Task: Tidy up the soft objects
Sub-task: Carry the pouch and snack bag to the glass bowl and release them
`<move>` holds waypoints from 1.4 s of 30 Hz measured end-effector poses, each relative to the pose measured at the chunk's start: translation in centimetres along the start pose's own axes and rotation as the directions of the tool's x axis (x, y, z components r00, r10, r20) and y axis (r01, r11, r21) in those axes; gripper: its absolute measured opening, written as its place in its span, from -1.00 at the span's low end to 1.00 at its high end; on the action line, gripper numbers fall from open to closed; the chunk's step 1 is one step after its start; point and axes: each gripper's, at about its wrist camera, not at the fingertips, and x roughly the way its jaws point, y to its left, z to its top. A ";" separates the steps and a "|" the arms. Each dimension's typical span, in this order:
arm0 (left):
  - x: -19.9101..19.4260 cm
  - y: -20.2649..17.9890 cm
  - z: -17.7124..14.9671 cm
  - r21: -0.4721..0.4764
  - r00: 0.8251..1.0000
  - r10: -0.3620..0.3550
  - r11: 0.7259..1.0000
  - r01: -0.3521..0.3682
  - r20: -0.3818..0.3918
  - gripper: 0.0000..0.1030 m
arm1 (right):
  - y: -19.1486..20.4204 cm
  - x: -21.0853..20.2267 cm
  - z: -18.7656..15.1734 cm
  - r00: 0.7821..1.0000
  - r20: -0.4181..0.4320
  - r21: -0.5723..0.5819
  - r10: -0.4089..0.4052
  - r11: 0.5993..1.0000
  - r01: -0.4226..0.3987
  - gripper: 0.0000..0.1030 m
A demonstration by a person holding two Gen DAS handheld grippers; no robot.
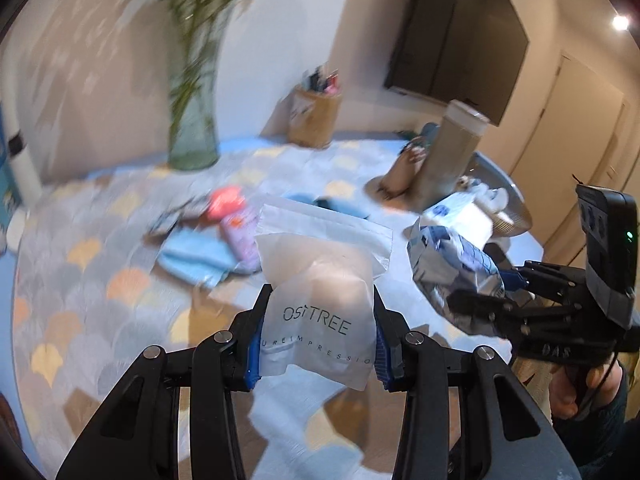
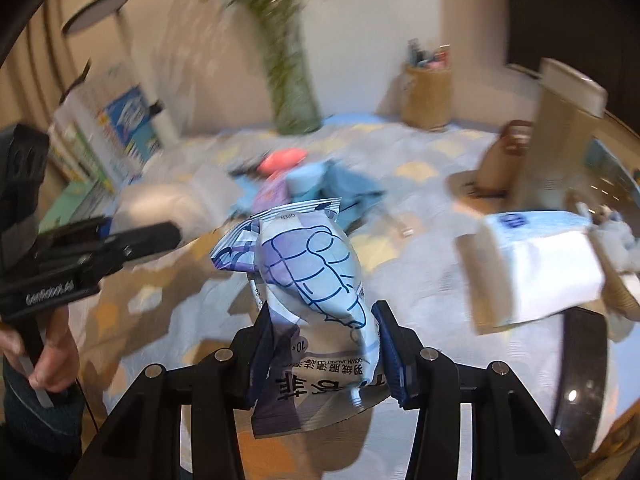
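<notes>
My left gripper is shut on a frosted white zip pouch printed with dark letters, held up above the patterned tablecloth. My right gripper is shut on a blue and purple wipes packet, its pads pressing both sides. That packet and the right gripper also show at the right of the left wrist view. The left gripper shows at the left of the right wrist view. A pink and purple soft item lies on a light blue cloth.
A glass vase with stems stands at the back, a brown basket of small items beside it. A tall beige container and a tissue pack stand by a round metal tray. Books lean at the left.
</notes>
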 end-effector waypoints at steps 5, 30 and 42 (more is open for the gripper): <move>1.5 -4.1 2.4 0.079 0.999 -0.048 0.996 0.047 0.003 -0.23 | -4.8 -2.3 0.8 0.998 0.044 0.107 -0.049 0.993 0.044 -0.09; 20.2 -31.5 11.4 0.397 0.998 -0.061 0.915 0.065 -0.023 -0.23 | -36.3 -13.3 3.2 0.885 0.123 0.604 -0.449 0.742 0.292 -0.09; 23.1 -33.1 11.2 0.451 0.999 -0.042 0.891 0.043 -0.012 0.49 | -41.8 -9.3 3.8 0.932 0.066 0.673 -0.356 0.705 0.222 0.09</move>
